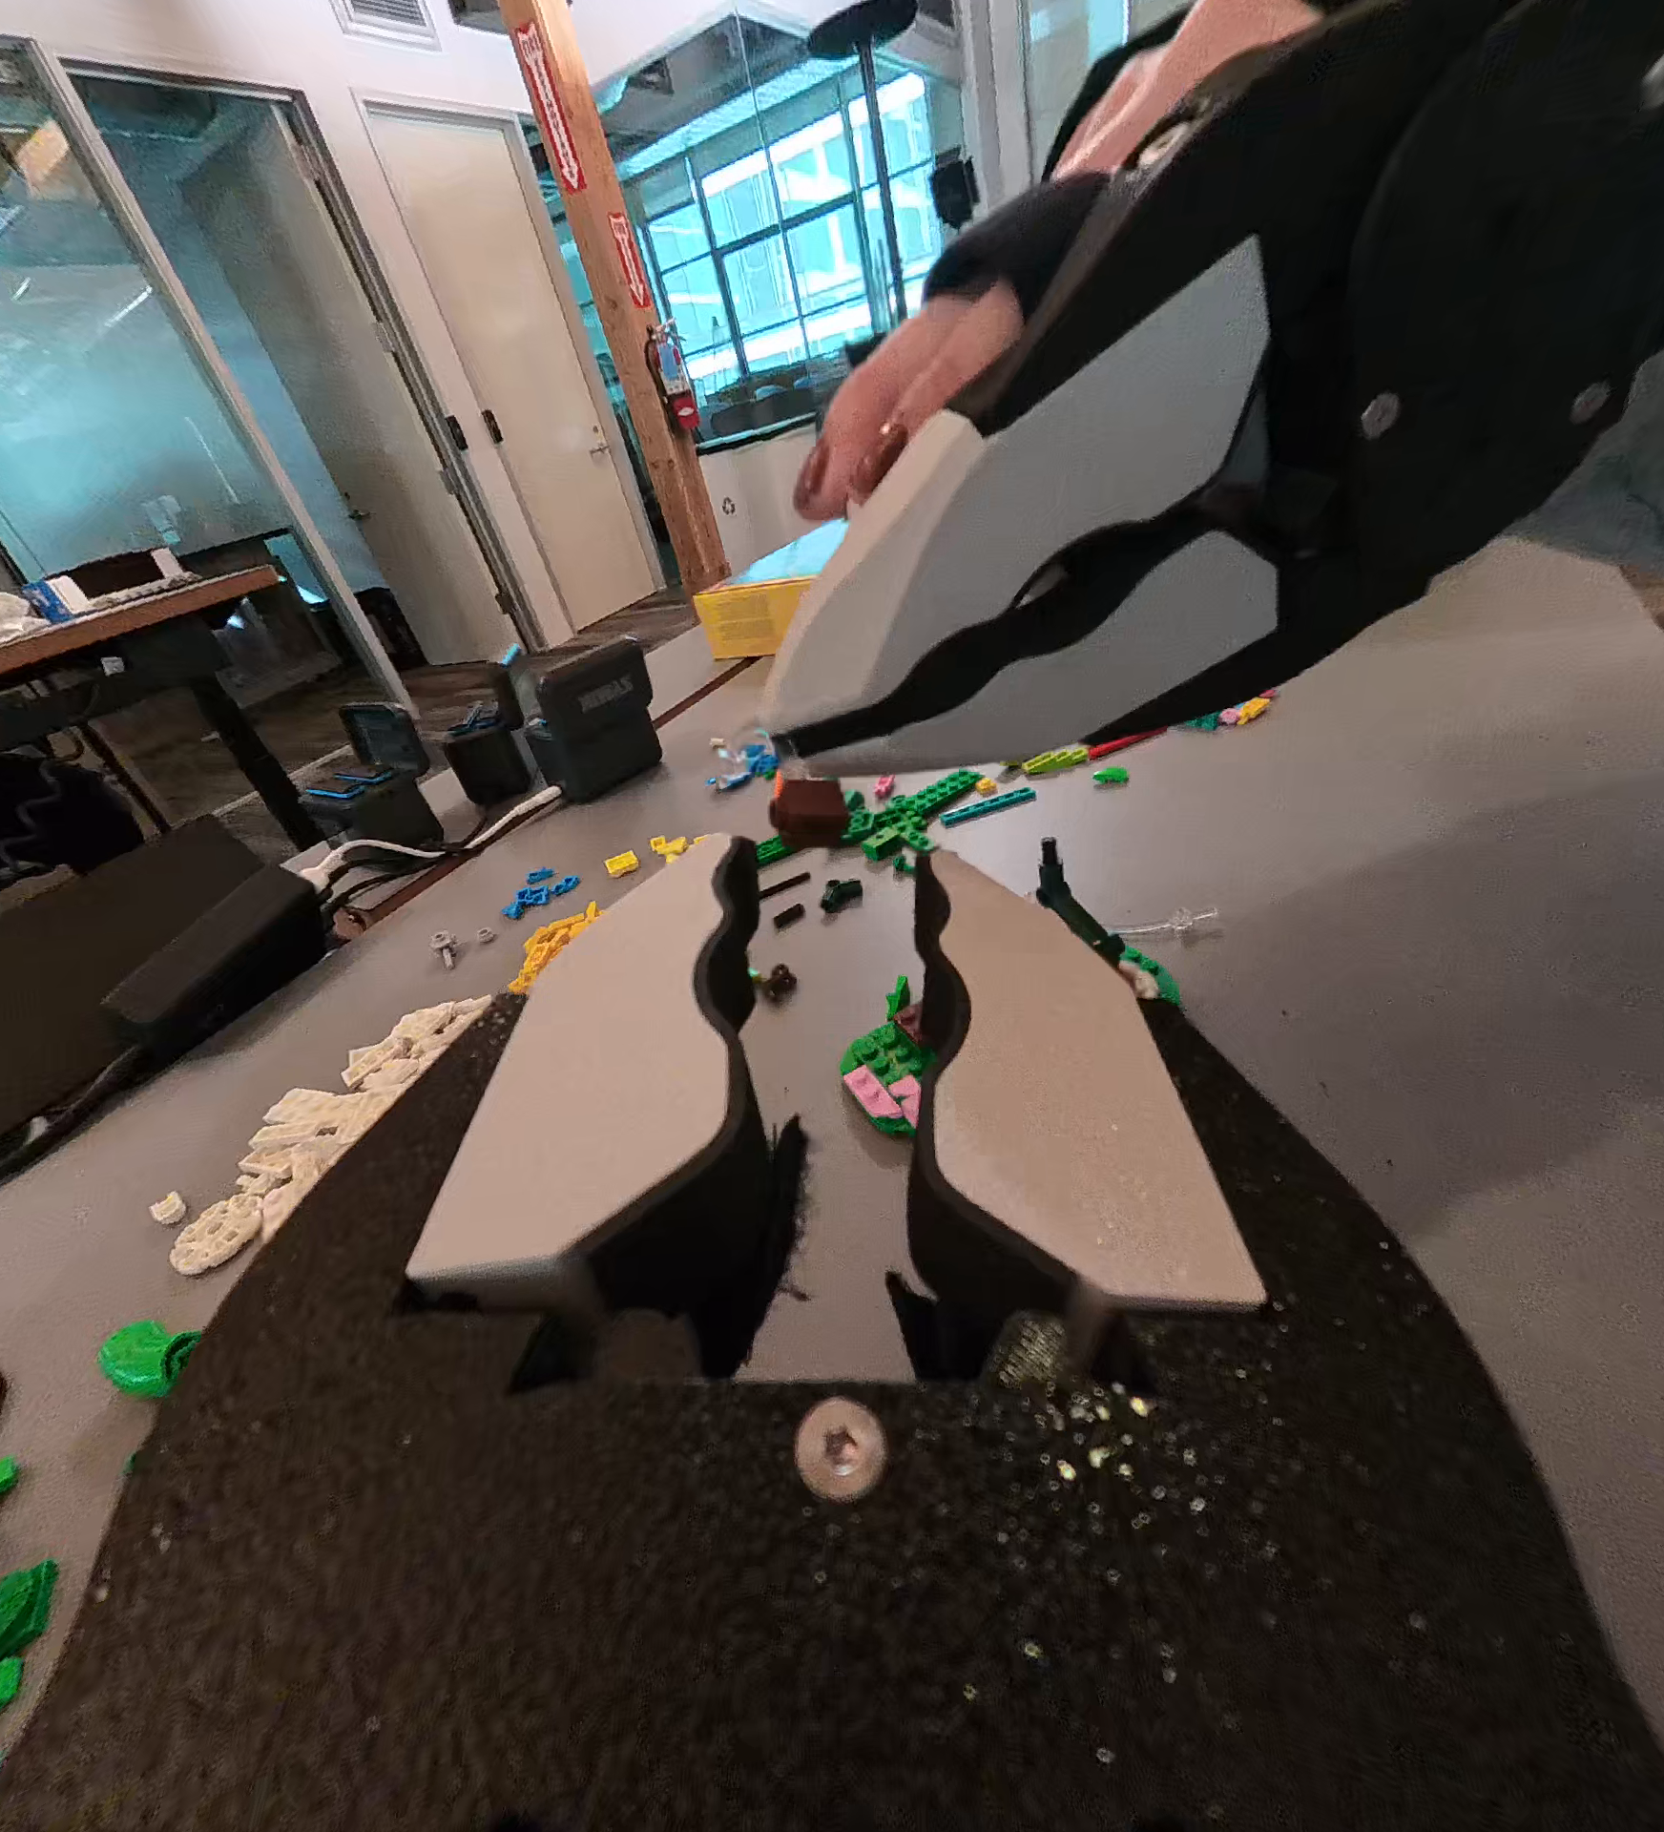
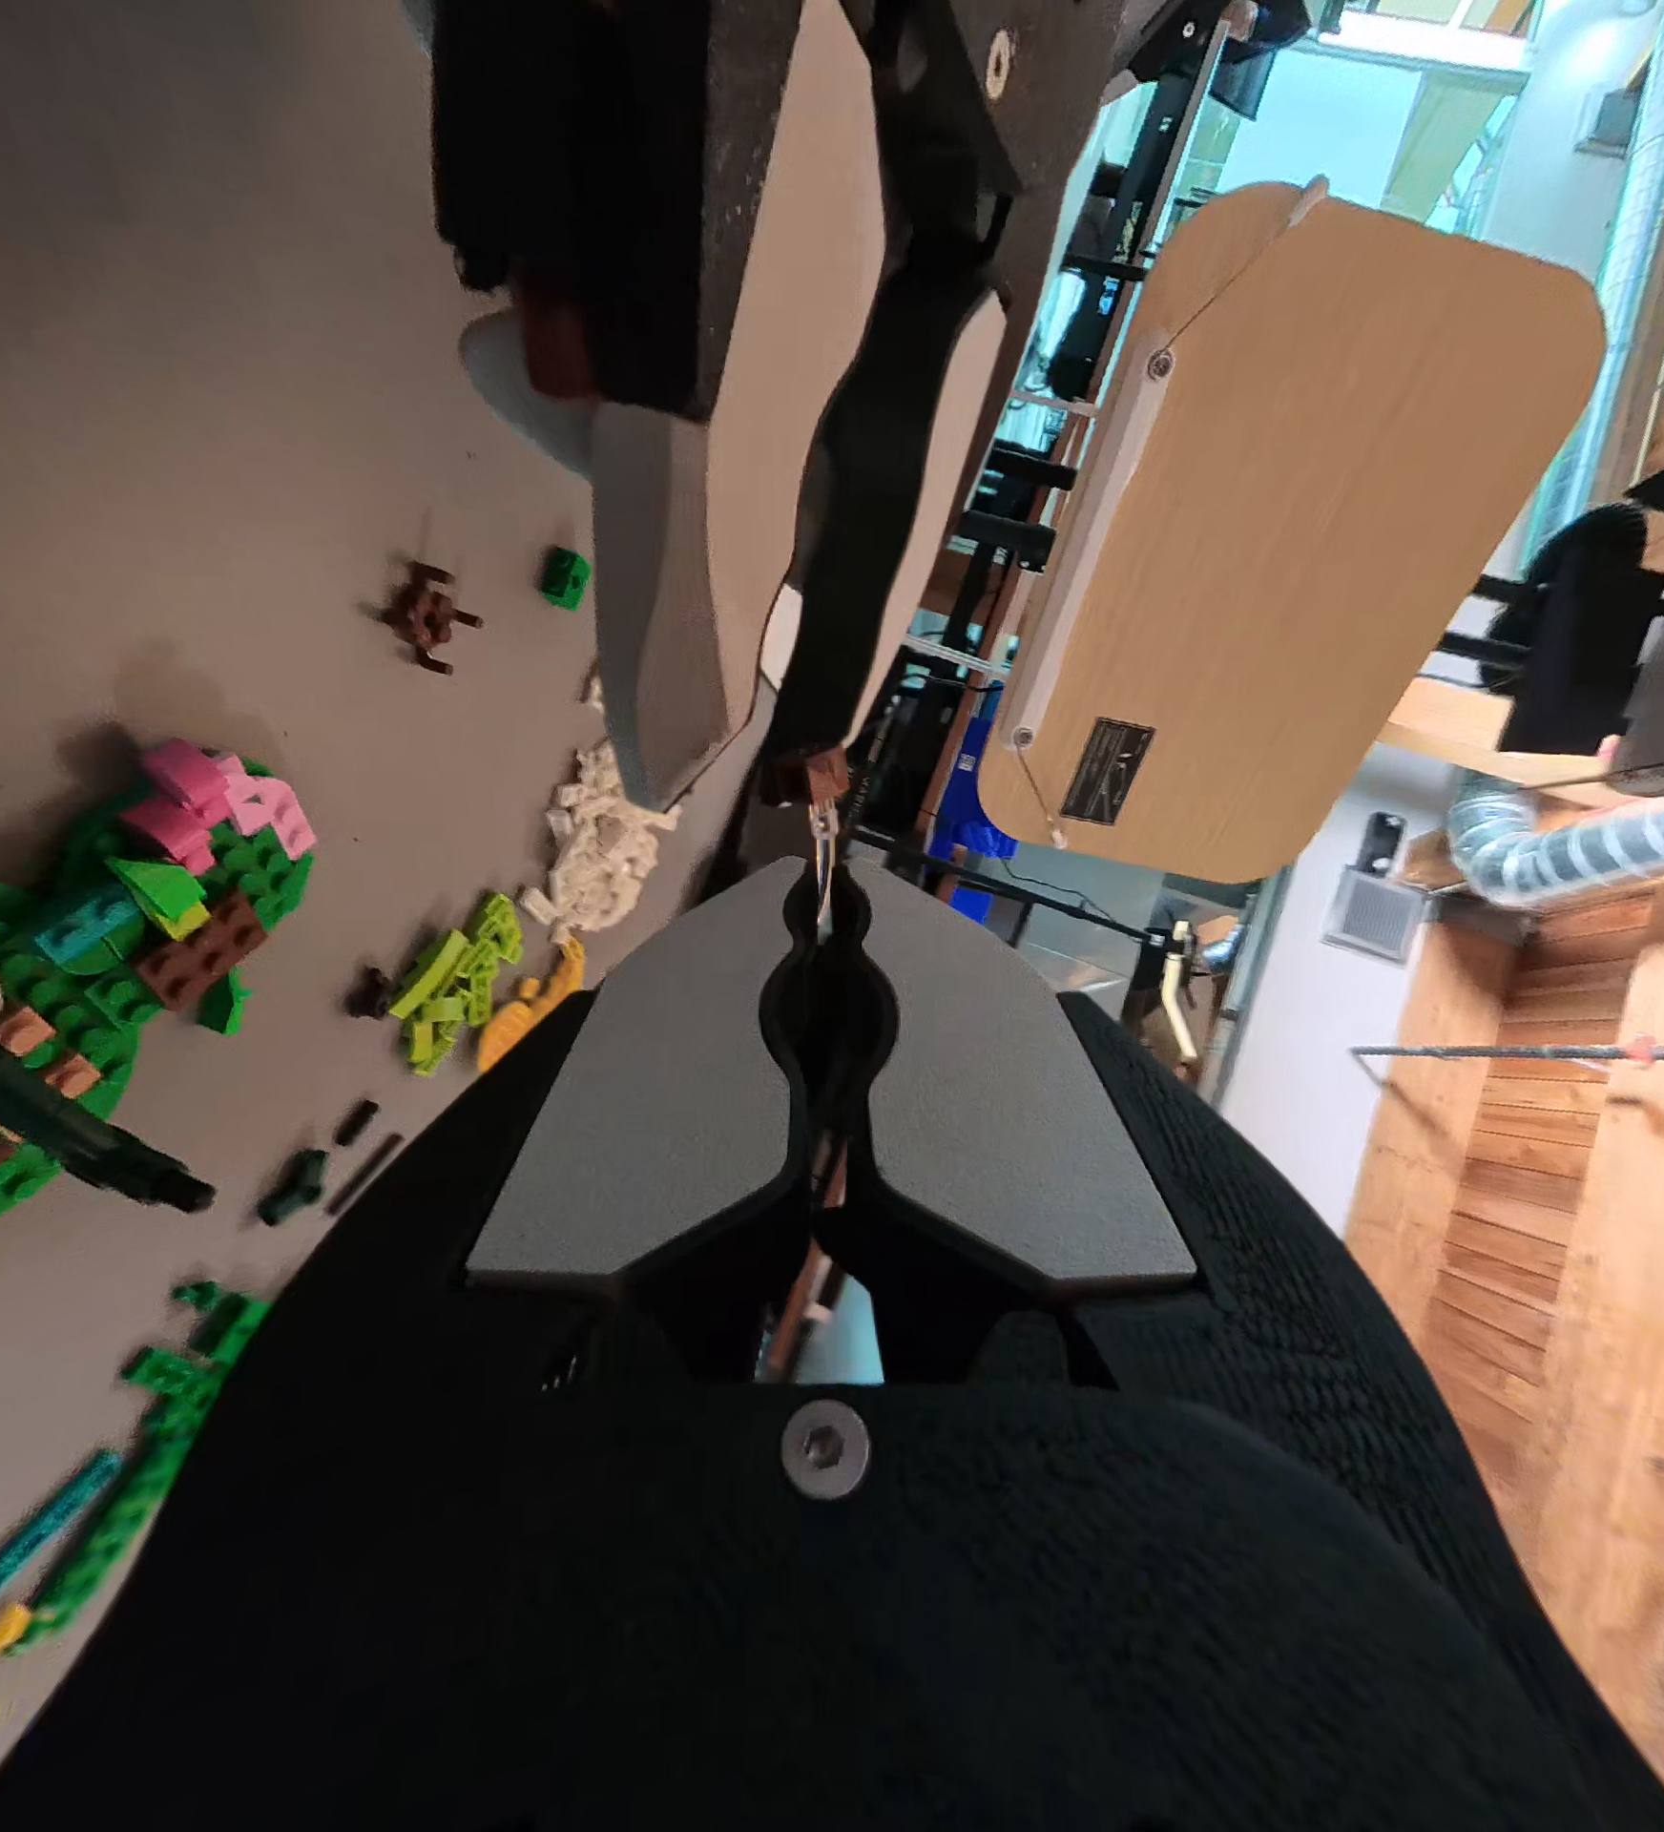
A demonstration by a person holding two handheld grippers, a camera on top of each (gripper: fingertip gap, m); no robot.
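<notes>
Risk first, as a judgement: a thin hold on a slippery part. Right claw [image 2: 823, 872] closed to almost nothing at the tips, pinching only the near end of a slender clear stem [image 2: 821, 843]. Likely to twist or slide out under any sideways nudge, since the load hangs off the far end. Brown brick [image 1: 808, 808] carried there, beyond the pinch and up off the surface [image 1: 1403, 892]. Could pop loose from the stem and drop among the green plates [image 1: 907, 818] right below, where a small dark part would be hard to find again.

Second hazard: the left claw [image 1: 833, 862], spread wide with nothing in it and bare surface showing between its fingers. Tips just short of the brown brick, not around it and not touching as far as can be seen. Easy to knock the brick off or bend the stem by coming in crooked. Motion blur on the right claw, so exact contact at its tip hard to judge.

As for looks: brick small, boxy, dark brown, with an orange sliver at its upper edge; stem glassy, narrow, barely visible against the room. Nearby on the surface: a round green model with pink pieces [image 1: 888, 1076], a white pile [image 1: 362, 1081], yellow pieces [image 1: 550, 942].
</notes>
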